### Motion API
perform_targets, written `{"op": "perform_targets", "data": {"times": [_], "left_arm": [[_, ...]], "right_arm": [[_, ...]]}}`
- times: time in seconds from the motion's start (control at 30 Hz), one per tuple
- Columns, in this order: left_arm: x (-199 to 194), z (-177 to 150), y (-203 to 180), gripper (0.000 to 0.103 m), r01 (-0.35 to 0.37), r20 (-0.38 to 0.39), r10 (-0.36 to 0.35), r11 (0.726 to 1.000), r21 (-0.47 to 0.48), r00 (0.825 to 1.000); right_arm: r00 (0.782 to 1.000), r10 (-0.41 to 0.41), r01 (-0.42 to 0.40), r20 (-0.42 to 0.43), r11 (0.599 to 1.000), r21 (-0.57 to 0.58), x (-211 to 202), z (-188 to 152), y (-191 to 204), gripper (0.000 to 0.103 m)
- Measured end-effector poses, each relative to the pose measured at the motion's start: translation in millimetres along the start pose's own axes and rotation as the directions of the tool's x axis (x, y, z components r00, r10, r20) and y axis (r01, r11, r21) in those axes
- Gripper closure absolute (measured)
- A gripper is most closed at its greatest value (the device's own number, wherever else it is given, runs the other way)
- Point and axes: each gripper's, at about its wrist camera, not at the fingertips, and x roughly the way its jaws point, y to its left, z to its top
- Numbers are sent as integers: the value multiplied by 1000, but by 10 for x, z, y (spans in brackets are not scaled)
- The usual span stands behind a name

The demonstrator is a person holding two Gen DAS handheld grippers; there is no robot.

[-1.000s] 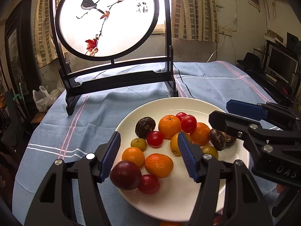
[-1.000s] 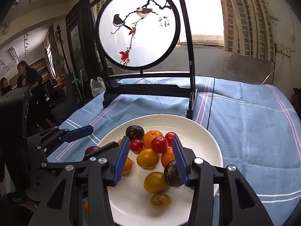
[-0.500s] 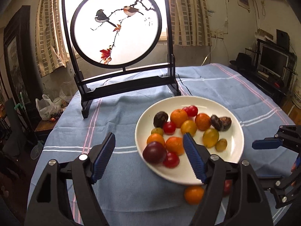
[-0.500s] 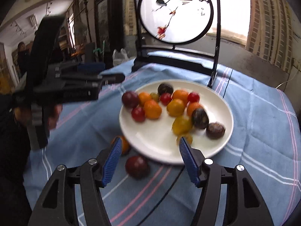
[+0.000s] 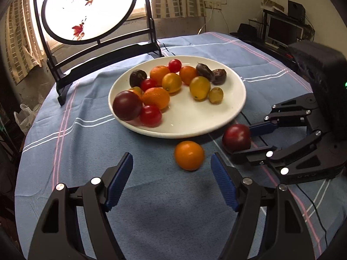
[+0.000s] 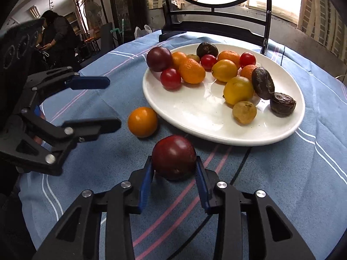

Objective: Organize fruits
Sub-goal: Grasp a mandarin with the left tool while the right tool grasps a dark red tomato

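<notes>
A white plate holds several fruits: oranges, red tomatoes, yellow fruits, a dark plum and wrinkled dark ones. Two fruits lie on the blue cloth in front of it. One is an orange fruit; my left gripper stands open just short of it, with nothing between its fingers. The other is a dark red plum; my right gripper is closing on it, both blue pads against its sides.
A round painted screen on a black stand rises behind the plate. A thin black cable runs over the cloth at the right. A monitor stands beyond the table; a person bends over far off.
Both grippers drew back from above the plate and sank to the cloth in front of it. The right jaws widened, then narrowed around the dark red plum. The left jaws opened a little.
</notes>
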Motion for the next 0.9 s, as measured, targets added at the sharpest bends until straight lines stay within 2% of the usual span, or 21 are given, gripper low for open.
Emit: {"op": "perform_targets", "data": {"times": [0.17,0.2,0.27,0.3,0.33,0.5,0.6,0.7,0.8,0.9], "left_arm": [[266,57,-161,31,3,-46,-2,1000,11,999],[309,73,-167,34,2,-52,-2,1000,4,999],[385,103,-157,46,0,-69,-1,1000,-13,998],[417,110,-145,61,3,-79,-5,1000,-25,997],[440,112,-135,68,8,-90,-11,999,-34,996],[265,57,-97,68,38,-73,-40,999,-40,997],[33,100,-35,68,35,-18,-36,999,-41,999],[-165,300,82,68,17,45,-13,997,-71,999],[-302,602,172,68,-18,125,31,994,-109,992],[-283,905,180,68,-101,164,127,982,-159,978]], "right_arm": [[999,3,-5,48,999,43,-186,-14,-149,66],[999,-3,0,54,999,42,-194,-13,-154,66],[999,0,-2,51,999,37,-174,-9,-152,66],[999,-5,4,47,1000,31,-159,-13,-144,66],[999,-11,10,41,1000,25,-141,-10,-140,66],[999,-8,8,43,1000,6,-173,-19,-92,66],[998,-1,1,63,1000,4,-250,-3,-69,66],[995,-5,6,102,1000,-7,-379,85,-46,66],[985,-23,24,168,1000,-3,-572,287,-76,66],[968,-36,32,248,999,18,-776,534,-159,66]]}}
